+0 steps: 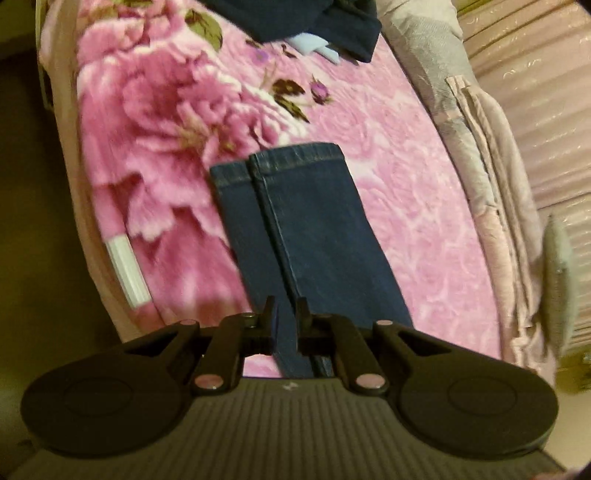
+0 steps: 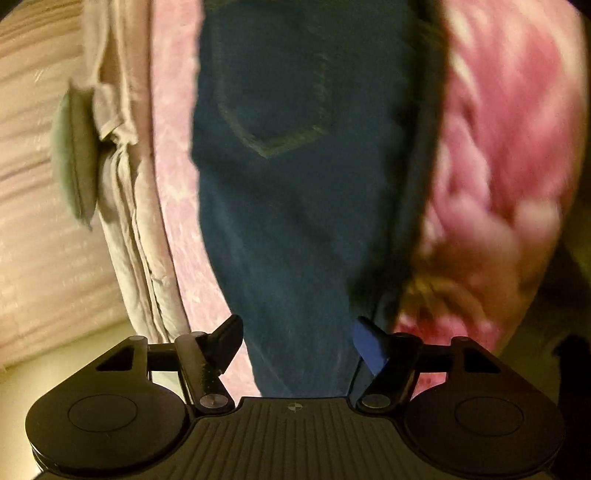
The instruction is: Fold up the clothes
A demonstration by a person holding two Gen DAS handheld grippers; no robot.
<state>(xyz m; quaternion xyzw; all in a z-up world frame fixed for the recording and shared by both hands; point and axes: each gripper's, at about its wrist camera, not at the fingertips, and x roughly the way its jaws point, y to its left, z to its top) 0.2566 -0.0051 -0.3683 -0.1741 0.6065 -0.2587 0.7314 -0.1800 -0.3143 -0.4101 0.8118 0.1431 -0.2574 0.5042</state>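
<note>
Left wrist view: the left tool [image 1: 287, 314] had its jaws nearly closed, a narrow gap left, pinching a fold of the jeans [image 1: 303, 229] at the near end.
Right wrist view: the right tool [image 2: 301, 332] stood wide open over the jeans [image 2: 295, 221], the denim passing between its fingers; whether they touched the cloth could not be told.
Jeans: lay lengthwise on the bed, legs together, hems [image 1: 291, 158] at the far end in the left view, a back pocket [image 2: 273, 122] showing in the right view.
Edges: pink floral blanket [image 1: 166, 122] lay bare left and right of the legs; a dark blue garment [image 1: 310, 22] sat at the far edge.
Bed side: a folded pale quilt [image 1: 491, 192] ran along the right, a grey-green cushion [image 1: 559, 280] beside it.
Room: a ribbed pink wall panel [image 1: 535, 74] stood beyond.
</note>
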